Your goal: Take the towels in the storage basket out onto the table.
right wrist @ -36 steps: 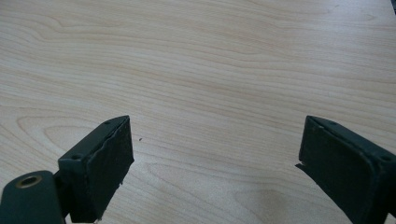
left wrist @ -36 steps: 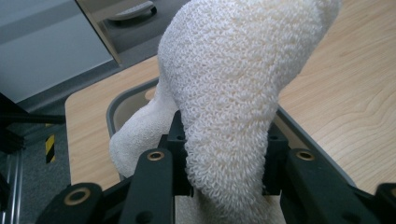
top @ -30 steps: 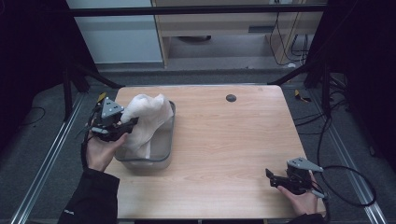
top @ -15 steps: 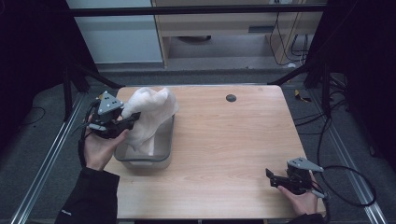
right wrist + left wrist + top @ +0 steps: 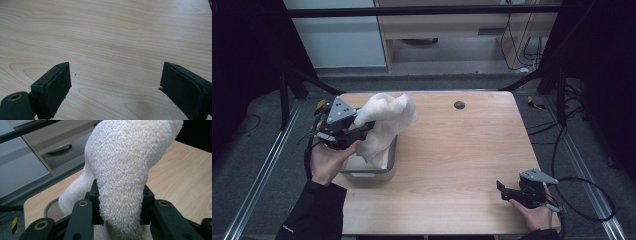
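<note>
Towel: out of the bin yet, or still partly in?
Partly in. The left hand-held gripper pinches the white towel and holds it above the grey bin, but its lower end hangs inside.

Setting: you are working in a lab test bay.
Bench: wooden table [image 5: 462, 150] inside a black metal frame [image 5: 422, 10].
Floor: grey carpet, loose cables [image 5: 582, 185].
Backdrop: wooden cabinet [image 5: 452, 25].

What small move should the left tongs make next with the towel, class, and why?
Probably lift a little higher: the left tongs are shut on the white towel, but its lower end hangs inside the grey bin, so it has not cleared the rim.
</note>
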`<state>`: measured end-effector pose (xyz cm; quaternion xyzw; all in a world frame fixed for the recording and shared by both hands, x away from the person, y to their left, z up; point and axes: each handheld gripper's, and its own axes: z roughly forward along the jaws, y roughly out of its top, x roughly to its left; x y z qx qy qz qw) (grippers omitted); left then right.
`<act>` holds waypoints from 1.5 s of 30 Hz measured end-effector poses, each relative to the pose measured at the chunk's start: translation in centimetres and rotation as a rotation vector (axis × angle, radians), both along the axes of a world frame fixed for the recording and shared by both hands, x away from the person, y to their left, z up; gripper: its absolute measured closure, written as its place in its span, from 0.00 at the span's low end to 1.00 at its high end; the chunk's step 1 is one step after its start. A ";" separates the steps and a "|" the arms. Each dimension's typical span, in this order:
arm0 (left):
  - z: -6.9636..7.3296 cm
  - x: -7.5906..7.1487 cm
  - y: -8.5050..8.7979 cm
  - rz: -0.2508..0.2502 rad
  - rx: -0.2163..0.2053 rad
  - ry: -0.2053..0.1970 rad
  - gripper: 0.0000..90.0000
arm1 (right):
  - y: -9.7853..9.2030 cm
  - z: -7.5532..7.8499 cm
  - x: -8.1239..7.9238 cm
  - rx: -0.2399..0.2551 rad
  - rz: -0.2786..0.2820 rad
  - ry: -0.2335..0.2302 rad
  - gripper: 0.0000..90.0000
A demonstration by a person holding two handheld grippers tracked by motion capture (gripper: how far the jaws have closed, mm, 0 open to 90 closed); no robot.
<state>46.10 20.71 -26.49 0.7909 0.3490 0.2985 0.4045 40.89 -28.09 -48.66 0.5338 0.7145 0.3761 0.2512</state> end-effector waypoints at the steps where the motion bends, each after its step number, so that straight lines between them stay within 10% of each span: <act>1: 0.0 0.0 -0.2 -0.005 0.002 0.001 0.72 | 0.0 0.0 0.0 0.001 0.001 0.002 0.11; 45: -2.1 0.6 -9.7 -0.196 0.020 0.048 0.72 | -0.1 0.0 -0.1 -0.002 0.006 -0.008 0.11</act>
